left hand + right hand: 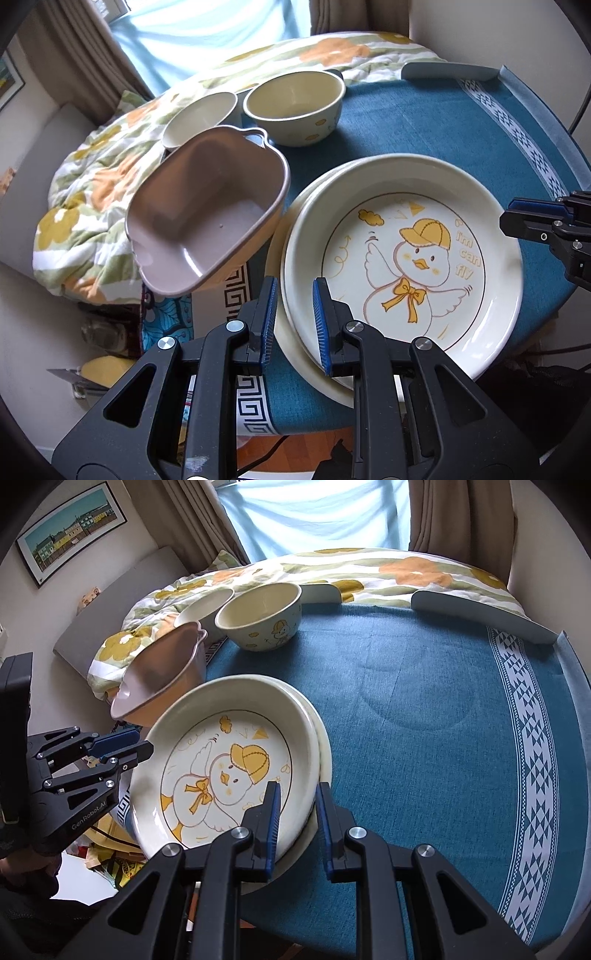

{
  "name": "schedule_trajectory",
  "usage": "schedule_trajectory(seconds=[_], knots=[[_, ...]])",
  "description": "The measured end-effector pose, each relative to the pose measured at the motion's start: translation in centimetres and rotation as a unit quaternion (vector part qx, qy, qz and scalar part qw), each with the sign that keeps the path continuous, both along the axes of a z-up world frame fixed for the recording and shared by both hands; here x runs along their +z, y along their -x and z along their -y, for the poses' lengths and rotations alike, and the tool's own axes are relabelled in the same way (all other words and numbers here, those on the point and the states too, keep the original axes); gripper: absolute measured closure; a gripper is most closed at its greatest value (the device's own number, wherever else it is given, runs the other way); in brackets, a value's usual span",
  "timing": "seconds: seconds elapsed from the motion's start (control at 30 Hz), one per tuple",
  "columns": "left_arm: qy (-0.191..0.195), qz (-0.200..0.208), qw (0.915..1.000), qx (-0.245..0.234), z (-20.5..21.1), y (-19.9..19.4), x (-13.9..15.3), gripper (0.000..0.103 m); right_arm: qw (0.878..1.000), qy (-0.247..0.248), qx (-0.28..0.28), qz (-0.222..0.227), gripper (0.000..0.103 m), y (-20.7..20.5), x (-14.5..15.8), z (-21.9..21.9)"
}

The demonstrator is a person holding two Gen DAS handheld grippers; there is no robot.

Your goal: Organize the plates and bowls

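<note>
Left gripper (294, 321) and right gripper (297, 825), each closed as far as it goes, clamp opposite rims of the stacked duck plate (406, 258), lettered "I'm can fly". Beyond: pink dish (207, 218), two cream bowls (295, 107). Bare blue tablecloth (424, 709) lies rightward.

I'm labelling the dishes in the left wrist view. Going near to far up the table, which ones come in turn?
Duck plate stacked on another plate, then the pink handled dish, then the duck bowl.

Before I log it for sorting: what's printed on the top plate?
A yellow-capped duck on the top plate, clearest from the left wrist.
</note>
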State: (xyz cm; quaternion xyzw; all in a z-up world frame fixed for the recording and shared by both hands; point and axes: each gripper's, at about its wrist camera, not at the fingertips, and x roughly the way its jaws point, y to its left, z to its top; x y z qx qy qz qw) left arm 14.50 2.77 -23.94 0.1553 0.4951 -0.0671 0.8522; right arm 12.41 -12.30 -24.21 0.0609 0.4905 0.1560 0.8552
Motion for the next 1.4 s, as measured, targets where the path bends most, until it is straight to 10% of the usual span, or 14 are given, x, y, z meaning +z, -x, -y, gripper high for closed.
schedule_trajectory(seconds=[0.17,0.23,0.33,0.4,0.47,0.53,1.07,1.4], knots=[[0.038,-0.007,0.9989,0.027,-1.0,-0.7,2.2,0.086,1.000,-0.012,-0.010,0.023,0.080,-0.1,1.7,0.7],[0.053,-0.007,0.9976,0.043,-1.4,-0.9,2.9,0.085,0.999,-0.022,-0.002,0.037,0.038,-0.3,2.4,1.0],[0.064,-0.011,0.9957,0.066,-1.8,-1.0,3.8,0.083,0.998,-0.036,0.009,0.055,0.018,-0.6,3.7,1.3],[0.074,-0.021,0.9940,0.078,-2.0,-1.0,4.1,0.071,0.997,-0.038,0.019,0.058,0.018,-0.8,4.4,1.5],[0.073,-0.017,0.9931,0.090,-2.0,-0.7,4.5,0.024,0.997,-0.039,0.034,0.059,0.018,-1.2,4.9,1.5],[0.069,0.004,0.9918,0.107,-2.2,-0.2,5.4,0.009,0.996,-0.043,0.047,0.056,0.018,-1.6,5.2,1.5],[0.186,0.014,0.9539,0.235,-12.0,-2.4,6.3,0.007,0.984,-0.052,0.152,0.079,0.001,-7.9,7.3,-4.5],[0.276,-0.050,0.9289,0.242,-16.4,-6.6,0.7,0.017,0.982,-0.033,0.185,-0.035,0.001,-13.9,3.0,-12.2]])
